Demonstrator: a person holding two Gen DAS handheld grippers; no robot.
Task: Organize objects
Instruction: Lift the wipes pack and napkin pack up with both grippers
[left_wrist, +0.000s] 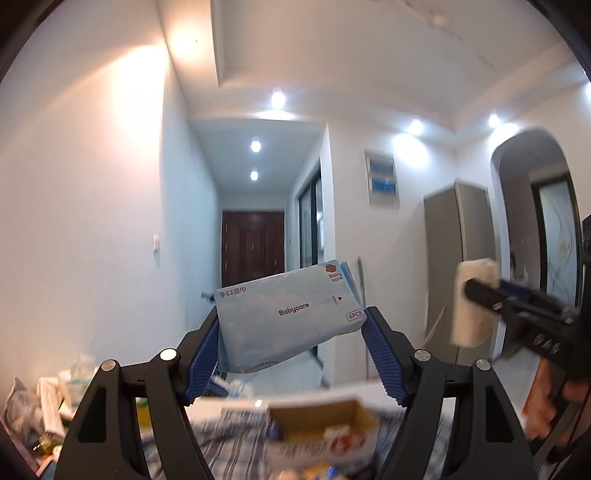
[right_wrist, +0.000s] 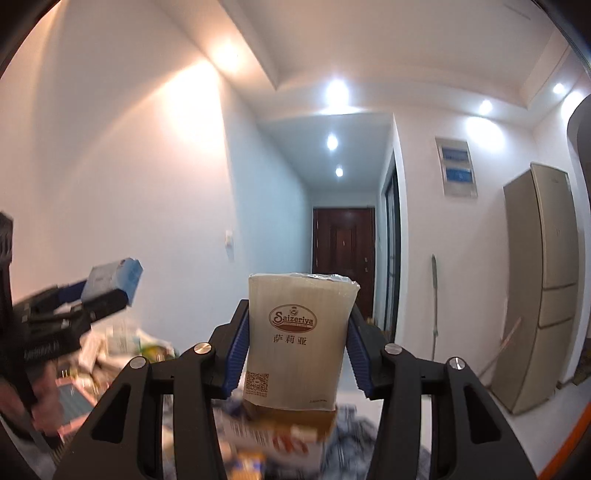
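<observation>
My left gripper (left_wrist: 290, 328) is shut on a light blue Babycare wet-wipes pack (left_wrist: 284, 314) and holds it up in the air, tilted. My right gripper (right_wrist: 297, 343) is shut on a beige Saizeriya napkin pack (right_wrist: 299, 336), held upright in the air. The right gripper with its pack also shows in the left wrist view (left_wrist: 474, 302) at the right. The left gripper with the blue pack shows in the right wrist view (right_wrist: 110, 278) at the left. An open cardboard box (left_wrist: 325, 428) sits below both, blurred, on a patterned cloth.
A heap of packets and bags (left_wrist: 44, 402) lies at the left on the table. A tall beige fridge (right_wrist: 543, 288) stands at the right. A hallway with a dark door (right_wrist: 343, 251) runs ahead. A white wall is at the left.
</observation>
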